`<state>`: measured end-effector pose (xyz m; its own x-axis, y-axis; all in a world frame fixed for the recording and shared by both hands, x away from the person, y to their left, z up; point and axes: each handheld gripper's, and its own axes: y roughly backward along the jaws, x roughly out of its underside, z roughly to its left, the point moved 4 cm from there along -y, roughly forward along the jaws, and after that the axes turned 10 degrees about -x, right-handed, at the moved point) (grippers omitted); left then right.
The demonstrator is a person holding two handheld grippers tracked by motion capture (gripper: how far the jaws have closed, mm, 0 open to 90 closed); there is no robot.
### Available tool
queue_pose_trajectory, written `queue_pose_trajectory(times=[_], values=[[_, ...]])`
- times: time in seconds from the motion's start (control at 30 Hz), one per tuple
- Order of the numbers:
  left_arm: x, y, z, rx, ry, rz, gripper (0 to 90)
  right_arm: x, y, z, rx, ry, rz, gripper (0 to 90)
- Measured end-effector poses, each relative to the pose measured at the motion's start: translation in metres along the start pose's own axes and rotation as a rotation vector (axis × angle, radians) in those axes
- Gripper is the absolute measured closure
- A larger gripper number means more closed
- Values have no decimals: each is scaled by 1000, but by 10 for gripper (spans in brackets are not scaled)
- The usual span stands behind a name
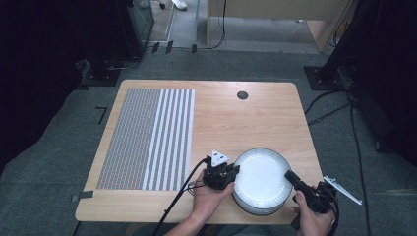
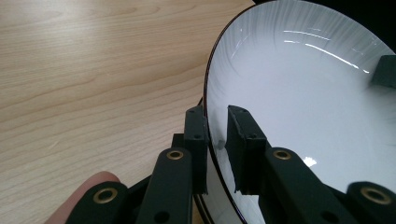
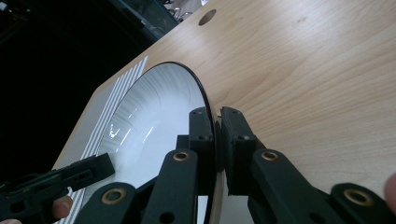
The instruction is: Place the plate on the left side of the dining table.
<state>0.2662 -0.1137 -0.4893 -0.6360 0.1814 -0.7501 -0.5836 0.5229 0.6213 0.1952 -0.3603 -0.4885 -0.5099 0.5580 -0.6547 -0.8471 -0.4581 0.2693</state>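
Right now both grippers are clamping the rim of the white plate [image 1: 261, 180], one on each side, so the step in hand looks like a two-handed lift or carry. That plate is sitting near the front edge of the wooden table [image 1: 255, 118], to the right of the striped mat [image 1: 147, 139], and in the high view it seems to be resting on top of more plates in a short stack, though the side of the stack is hard to make out. The left gripper [image 2: 216, 135] is pinching the left rim with one jaw under the edge and one on the white inner face; its jaws are standing close together with the rim between them. The right gripper [image 3: 216, 130] is doing the same on the opposite rim, jaws nearly touching across the thin dark edge. Neither hand appears to be travelling. The next move is probably calling for both hands to be rising together at an even pace, keeping the plate level, since a tilt or an uneven pull could be slipping the glossy rim out of one pinch.
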Motion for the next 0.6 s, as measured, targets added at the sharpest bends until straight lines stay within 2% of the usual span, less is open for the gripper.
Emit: queue_pose_trajectory(times=[0.13,0.23,0.33,0.43,0.6], values=[[-2,4,8,-7,15,-5,798,2,-6,6,-6,11,2,847],[-3,8,12,-33,-1,-17,796,3,-11,9,-9,13,10,848],[-3,10,17,-28,6,-15,798,4,-16,12,-13,3,21,848],[-4,13,20,-44,-21,-25,794,5,-20,15,-15,2,29,849],[-6,17,28,-50,-7,-31,796,6,-27,21,-19,11,35,850]])
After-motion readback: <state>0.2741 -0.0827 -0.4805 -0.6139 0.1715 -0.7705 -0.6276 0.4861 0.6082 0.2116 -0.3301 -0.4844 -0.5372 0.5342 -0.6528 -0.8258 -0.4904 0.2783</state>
